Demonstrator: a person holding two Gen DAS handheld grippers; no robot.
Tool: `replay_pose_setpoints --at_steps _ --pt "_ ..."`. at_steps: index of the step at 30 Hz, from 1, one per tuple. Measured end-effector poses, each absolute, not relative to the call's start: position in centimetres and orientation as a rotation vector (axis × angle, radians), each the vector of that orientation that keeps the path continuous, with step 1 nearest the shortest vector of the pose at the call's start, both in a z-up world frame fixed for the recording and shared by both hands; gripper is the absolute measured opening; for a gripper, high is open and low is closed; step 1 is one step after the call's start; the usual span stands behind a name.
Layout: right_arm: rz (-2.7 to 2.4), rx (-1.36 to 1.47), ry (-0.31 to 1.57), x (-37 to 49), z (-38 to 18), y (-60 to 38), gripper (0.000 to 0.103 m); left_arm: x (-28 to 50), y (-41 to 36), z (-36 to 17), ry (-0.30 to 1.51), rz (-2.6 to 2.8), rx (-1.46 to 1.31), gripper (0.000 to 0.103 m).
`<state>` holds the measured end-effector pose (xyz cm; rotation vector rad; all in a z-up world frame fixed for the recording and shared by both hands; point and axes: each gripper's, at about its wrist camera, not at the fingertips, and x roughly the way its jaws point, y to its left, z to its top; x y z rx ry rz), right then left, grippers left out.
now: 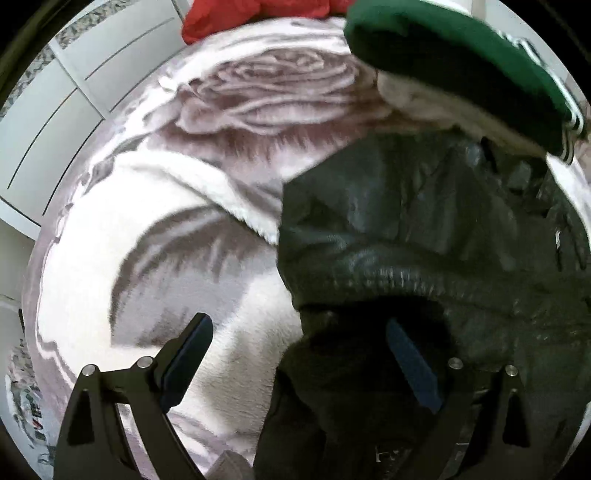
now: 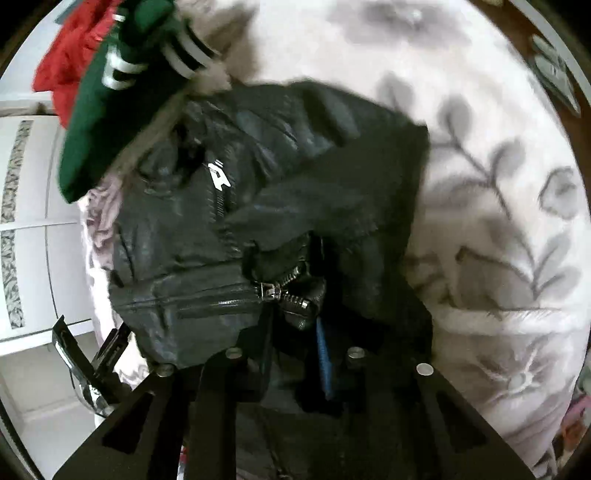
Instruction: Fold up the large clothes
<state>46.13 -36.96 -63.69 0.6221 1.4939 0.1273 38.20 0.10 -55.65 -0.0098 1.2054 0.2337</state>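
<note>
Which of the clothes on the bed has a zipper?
The black leather jacket. Its metal zipper shows right by the right gripper. The green garment with white stripes and the red garment behind it show no zipper.

Glossy, creased black leather jacket [image 2: 207, 236] with metal zip [image 2: 284, 291] on fuzzy plush floral blanket [image 1: 147, 229].

black leather jacket [image 2: 258, 177]: 1 | green garment [image 2: 110, 92]: 1 | red garment [image 1: 251, 14]: 1 | floral blanket [image 1: 147, 221]: 1 | grippers: 2
</note>
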Motion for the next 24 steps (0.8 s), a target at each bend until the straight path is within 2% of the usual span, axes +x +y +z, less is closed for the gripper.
replay_pose_setpoints --at_steps 5,9,10,13,14,18,21,24 --pt "0.116 0.544 1.294 46.5 -58.6 -38.4 0.02 39.5 0.9 -56.2 1.208 0.28 -0.016 0.097" --pt "0.087 0.472 1.402 48.7 -63.1 -38.3 0.02 40.7 1.2 -59.4 1.278 0.27 -0.031 0.098" --pt "0.071 0.424 1.43 49.2 -64.5 -38.1 0.021 40.9 1.5 -59.9 1.286 0.27 -0.048 0.102" --pt "0.057 0.462 1.546 49.8 -67.7 -38.5 0.022 41.0 2.4 -59.7 1.306 0.26 -0.109 0.103" --pt "0.051 0.5 1.54 49.8 -67.1 -39.0 0.024 40.9 2.5 -59.2 1.305 0.258 -0.113 0.103" --pt "-0.008 0.427 1.432 48.3 -61.3 -39.3 0.042 39.3 2.2 -55.8 1.247 0.254 -0.091 0.103" --pt "0.089 0.368 1.402 47.2 -59.2 -37.0 0.042 38.3 1.3 -54.2 1.195 0.227 -0.062 0.103" --pt "0.18 0.273 1.471 47.0 -61.0 -32.9 0.042 38.7 0.4 -56.4 1.225 0.222 0.025 0.103"
